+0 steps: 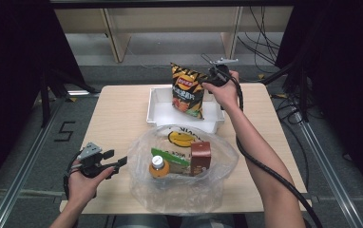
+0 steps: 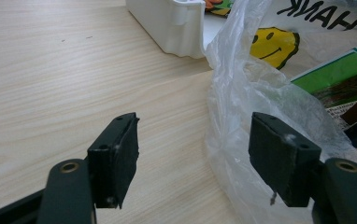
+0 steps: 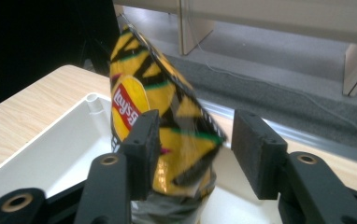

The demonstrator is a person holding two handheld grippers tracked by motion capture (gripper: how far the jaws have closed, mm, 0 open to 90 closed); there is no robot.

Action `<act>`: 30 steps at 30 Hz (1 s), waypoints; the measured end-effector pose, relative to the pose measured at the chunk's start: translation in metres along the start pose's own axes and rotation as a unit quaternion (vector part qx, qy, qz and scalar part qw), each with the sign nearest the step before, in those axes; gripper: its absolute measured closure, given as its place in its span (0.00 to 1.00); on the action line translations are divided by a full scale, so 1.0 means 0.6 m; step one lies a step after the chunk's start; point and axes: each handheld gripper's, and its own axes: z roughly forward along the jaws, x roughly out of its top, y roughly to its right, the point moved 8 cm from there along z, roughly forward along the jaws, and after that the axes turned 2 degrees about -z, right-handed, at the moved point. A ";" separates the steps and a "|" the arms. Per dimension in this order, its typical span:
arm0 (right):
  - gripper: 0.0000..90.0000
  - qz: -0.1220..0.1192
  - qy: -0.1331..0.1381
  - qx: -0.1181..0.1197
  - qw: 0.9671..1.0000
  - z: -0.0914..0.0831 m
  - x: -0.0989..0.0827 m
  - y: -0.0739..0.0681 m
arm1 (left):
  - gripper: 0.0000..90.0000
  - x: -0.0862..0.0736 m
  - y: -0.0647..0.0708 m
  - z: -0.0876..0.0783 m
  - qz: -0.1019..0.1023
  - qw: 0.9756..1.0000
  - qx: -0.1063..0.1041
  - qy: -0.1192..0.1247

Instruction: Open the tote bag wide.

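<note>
right hand-held gripper (image 1: 214, 76) at the far side of the table (image 1: 118, 118), about 1 o'clock from table centre, beside the top edge of the chip bag (image 1: 187, 90). in the right gripper view the right hand-held gripper (image 3: 193, 154) has its jaws spread; the chip bag (image 3: 162, 135) stands between them, leaning against the left pad, with a clear gap to the right pad. no pinch on the bag.

chip bag: black, yellow and orange, red logo, standing upright in the white bin (image 1: 158, 114), its bottom on the bin floor. bin sits at 12 o'clock on the table, just beyond the plastic bag (image 1: 182, 190). bin wall (image 3: 41, 154) also seen in the right gripper view, to the left of the chip bag.

plastic bag: clear, smiley print, at table centre toward 6 o'clock, mouth open. inside it: a bottle (image 1: 158, 167) with orange body and pale cap, a brown carton (image 1: 200, 156), a green packet (image 1: 170, 156).

left hand-held gripper (image 1: 115, 164) at 8 o'clock, low over the table, pointing at the plastic bag's left edge. in the left gripper view the left hand-held gripper (image 2: 193, 156) is spread wide, nothing between the pads; right pad just beside the plastic bag (image 2: 242, 93), contact cannot be told. bin corner (image 2: 176, 28) beyond.
</note>
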 end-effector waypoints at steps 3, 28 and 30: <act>0.57 0.018 -0.005 -0.003 1.000 0.001 -0.012 0.001 | 0.37 0.000 0.000 -0.001 0.000 1.000 0.002 0.000; 0.65 0.021 -0.041 0.013 0.999 0.023 -0.029 -0.003 | 0.36 0.001 -0.003 -0.004 -0.001 1.000 0.003 0.002; 0.66 0.013 -0.041 0.011 0.999 0.023 -0.027 -0.003 | 0.37 0.001 -0.003 -0.004 0.001 1.000 0.003 0.001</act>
